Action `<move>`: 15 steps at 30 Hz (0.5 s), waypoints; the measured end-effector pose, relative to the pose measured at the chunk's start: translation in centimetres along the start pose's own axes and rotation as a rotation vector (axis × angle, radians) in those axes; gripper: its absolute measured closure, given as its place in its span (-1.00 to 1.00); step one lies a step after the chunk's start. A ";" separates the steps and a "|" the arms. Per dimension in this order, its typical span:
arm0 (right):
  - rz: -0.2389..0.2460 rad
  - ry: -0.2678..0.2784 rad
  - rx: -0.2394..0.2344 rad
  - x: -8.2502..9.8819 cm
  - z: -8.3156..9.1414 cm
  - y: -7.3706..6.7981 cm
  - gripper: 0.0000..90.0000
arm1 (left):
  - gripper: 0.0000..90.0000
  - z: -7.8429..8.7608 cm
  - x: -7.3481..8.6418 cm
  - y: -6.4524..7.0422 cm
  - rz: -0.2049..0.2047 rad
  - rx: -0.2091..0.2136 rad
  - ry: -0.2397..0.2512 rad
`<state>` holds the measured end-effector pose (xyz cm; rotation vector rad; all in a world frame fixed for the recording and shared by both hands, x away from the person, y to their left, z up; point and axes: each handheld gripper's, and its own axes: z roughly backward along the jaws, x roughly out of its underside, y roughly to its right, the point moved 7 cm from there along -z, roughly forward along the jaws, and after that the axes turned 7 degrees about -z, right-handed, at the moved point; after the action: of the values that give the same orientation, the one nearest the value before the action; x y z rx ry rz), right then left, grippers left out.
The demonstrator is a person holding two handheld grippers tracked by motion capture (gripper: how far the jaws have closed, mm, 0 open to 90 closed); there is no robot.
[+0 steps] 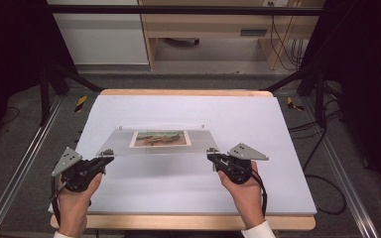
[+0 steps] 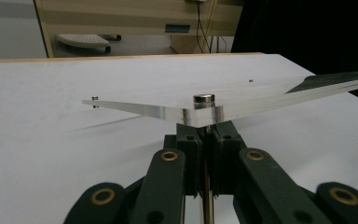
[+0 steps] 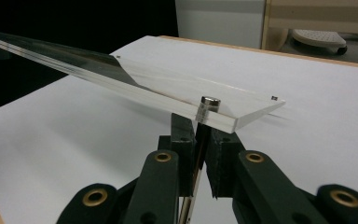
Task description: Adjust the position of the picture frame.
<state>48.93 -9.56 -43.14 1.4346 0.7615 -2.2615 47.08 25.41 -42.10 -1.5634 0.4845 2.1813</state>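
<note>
Clear acrylic frame (image 1: 161, 141), one, holding one landscape picture (image 1: 160, 138), is hanging over the middle of the table (image 1: 283, 198), its long axis running left to right. Left gripper (image 1: 107, 156) and right gripper (image 1: 211, 154) are each clamping a near corner.

Left gripper view: closed jaws are pinching the frame's corner beneath one round magnet (image 2: 203, 98).

Right gripper view: shut jaws are gripping the corner under another magnet (image 3: 210, 101).
</note>
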 end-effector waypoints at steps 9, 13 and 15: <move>-0.006 0.004 0.007 -0.1 0.3 0.4 0.83 | 0.85 -0.2 -0.3 0.4 -0.002 0.000 0.009; -0.013 0.007 0.011 -0.1 0.4 0.5 0.83 | 0.85 -0.2 -0.4 0.7 -0.003 0.000 0.012; -0.009 0.006 0.013 -0.1 0.5 0.7 0.83 | 0.85 -0.3 -0.5 0.8 -0.004 0.001 0.014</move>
<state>48.99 -10.40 -43.04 1.4467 0.7582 -2.2737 47.06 24.54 -41.70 -1.5791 0.4867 2.1679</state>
